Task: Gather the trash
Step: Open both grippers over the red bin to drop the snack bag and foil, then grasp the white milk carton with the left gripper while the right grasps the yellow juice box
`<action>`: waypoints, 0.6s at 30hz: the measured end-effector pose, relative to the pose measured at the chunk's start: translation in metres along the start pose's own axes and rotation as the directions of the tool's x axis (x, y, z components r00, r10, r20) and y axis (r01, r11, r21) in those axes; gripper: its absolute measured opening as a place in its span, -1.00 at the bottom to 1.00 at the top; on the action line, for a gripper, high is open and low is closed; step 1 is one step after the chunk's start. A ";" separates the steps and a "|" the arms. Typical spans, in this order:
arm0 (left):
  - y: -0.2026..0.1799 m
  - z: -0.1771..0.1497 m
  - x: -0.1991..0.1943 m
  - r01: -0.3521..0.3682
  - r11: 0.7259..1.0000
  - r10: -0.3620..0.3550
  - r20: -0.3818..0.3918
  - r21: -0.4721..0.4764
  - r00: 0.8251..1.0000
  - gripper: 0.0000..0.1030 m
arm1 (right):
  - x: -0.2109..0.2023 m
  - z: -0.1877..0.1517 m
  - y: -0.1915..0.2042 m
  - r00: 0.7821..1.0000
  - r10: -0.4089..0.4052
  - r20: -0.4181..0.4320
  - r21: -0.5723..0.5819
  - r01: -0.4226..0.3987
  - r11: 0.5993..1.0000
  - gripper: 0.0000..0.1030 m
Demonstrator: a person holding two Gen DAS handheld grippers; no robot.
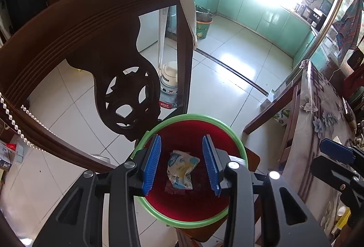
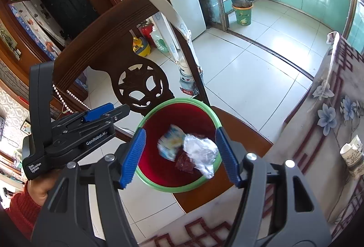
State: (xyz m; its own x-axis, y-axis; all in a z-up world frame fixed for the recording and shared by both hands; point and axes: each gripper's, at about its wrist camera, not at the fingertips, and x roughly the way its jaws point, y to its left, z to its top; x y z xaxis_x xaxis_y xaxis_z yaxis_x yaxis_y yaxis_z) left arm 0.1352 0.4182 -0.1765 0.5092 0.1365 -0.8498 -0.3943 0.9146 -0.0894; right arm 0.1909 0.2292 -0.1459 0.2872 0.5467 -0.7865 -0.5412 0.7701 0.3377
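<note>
A red bin with a green rim (image 1: 193, 116) (image 2: 182, 100) stands on a wooden chair seat. My left gripper (image 1: 182, 140) hangs open over it with nothing between its blue pads. Below, a white-and-blue wrapper (image 1: 182, 168) (image 2: 170, 142) is in the bin, blurred in the right wrist view, over a dark red packet (image 2: 185, 161). My right gripper (image 2: 180, 133) is open above the same bin. A crumpled clear plastic piece (image 2: 200, 151) sits between its fingers near the right pad, over the rim; the left pad is well clear of it. The left gripper (image 2: 113, 110) appears from the side.
The chair's carved dark backrest (image 1: 91, 31) rises just behind the bin. A table with a floral cloth (image 2: 336, 99) stands to the right, with a cup (image 2: 352, 156) on it. A hand in a red sleeve (image 2: 20, 201) holds the left gripper. White floor tiles stretch toward the kitchen.
</note>
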 end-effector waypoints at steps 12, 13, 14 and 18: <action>-0.016 -0.003 -0.039 0.029 0.999 -0.031 0.063 0.044 0.997 -0.31 | -0.077 -0.025 0.000 0.993 -0.032 0.115 0.016 0.030 0.999 0.21; -0.021 -0.004 -0.045 0.038 0.998 -0.042 0.073 0.057 0.996 -0.31 | -0.086 -0.030 -0.001 0.991 -0.042 0.128 0.021 0.040 0.999 0.27; -0.028 -0.006 -0.050 0.047 0.996 -0.053 0.080 0.077 0.995 -0.31 | -0.096 -0.035 -0.002 0.988 -0.053 0.143 0.026 0.050 0.998 0.31; -0.062 -0.019 -0.060 0.077 0.981 -0.092 0.077 0.177 0.993 -0.31 | -0.130 -0.069 -0.013 0.975 -0.131 0.179 0.067 0.121 0.990 0.34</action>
State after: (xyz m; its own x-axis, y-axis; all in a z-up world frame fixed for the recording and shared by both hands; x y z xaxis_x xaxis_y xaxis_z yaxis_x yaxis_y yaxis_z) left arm 0.1144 0.3457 -0.1296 0.6010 0.0805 -0.7952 -0.2121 0.9753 -0.0615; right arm 0.1058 0.1255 -0.0835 0.4924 0.4912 -0.7185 -0.4485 0.8507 0.2742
